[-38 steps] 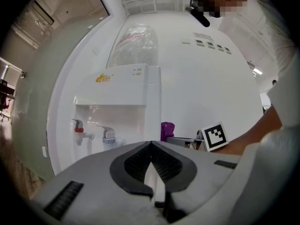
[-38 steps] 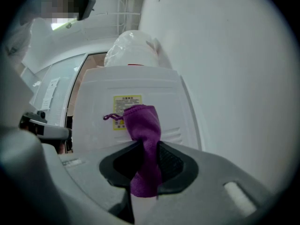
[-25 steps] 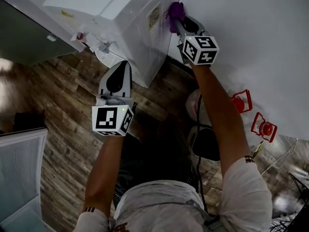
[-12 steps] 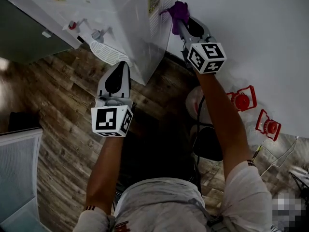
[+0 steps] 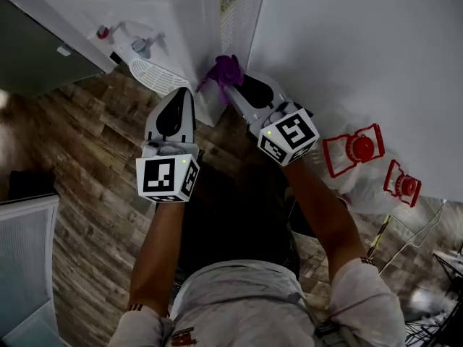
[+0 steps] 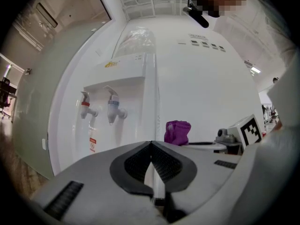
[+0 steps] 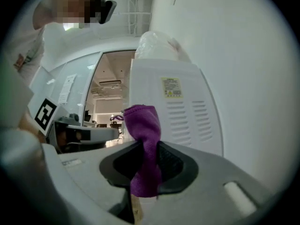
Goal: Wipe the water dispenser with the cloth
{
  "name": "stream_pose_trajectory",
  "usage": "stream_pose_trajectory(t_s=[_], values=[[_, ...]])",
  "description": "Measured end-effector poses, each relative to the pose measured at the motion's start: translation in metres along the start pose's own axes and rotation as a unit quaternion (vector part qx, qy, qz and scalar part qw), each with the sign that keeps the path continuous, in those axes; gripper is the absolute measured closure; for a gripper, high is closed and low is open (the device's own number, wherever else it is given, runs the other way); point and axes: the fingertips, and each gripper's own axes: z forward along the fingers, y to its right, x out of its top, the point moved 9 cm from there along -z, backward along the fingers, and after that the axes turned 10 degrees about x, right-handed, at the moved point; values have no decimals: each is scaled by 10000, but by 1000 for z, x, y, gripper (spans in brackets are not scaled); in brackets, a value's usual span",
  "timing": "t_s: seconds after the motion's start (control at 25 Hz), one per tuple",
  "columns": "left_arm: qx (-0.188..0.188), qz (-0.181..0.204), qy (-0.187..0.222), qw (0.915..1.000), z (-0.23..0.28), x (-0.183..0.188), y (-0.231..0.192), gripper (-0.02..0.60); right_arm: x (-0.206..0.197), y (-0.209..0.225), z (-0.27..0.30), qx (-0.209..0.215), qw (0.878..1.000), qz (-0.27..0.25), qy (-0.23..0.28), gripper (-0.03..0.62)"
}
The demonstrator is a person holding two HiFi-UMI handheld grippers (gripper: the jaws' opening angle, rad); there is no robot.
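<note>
Plainly, the right gripper point(image 7: 149, 146) had its fingers clenched on the purple cloth point(image 7: 143, 121), which stood up out of them in a bunched fold, with a short tail hanging below. The water dispenser point(image 5: 189, 20) stood upright on the wooden floor point(image 5: 94, 165), hard by the white wall point(image 5: 362, 49). Its vented side panel point(image 7: 187, 116) rose straight ahead of the cloth, with the label point(image 7: 171, 87) higher up. From the head view the cloth lay low on that panel, near its foot. Whether it pressed on the plastic or hung just off it could not be told.

Since the panel's long axis ran up and down, the next stroke would probably call for a push forward and then a run along that height. The right gripper was the nearer one and the only one loaded.

The left gripper point(image 6: 152, 146) had its fingers closed on each other with nothing between them. It hovered just beside the dispenser's front corner, facing the taps point(image 6: 114, 108) and above the drip tray point(image 5: 155, 78). The narrow space between dispenser and wall looked like the tight spot. Two red wire-framed things point(image 5: 353, 150) lay well apart, to the right.
</note>
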Motion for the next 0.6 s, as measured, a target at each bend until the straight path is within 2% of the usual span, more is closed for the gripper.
stream_pose_trajectory(t_s=[0.12,0.24,0.6], values=[[-20,12,19,10000,2,-9,1,583,-12,-15,10,339,9994,-43,-45,500],[-20,8,6,10000,3,-20,3,583,-20,-20,16,502,9987,-36,-28,500],[8,94,62,9999,9,-43,2,583,-41,-11,26,436,9989,-179,80,500]])
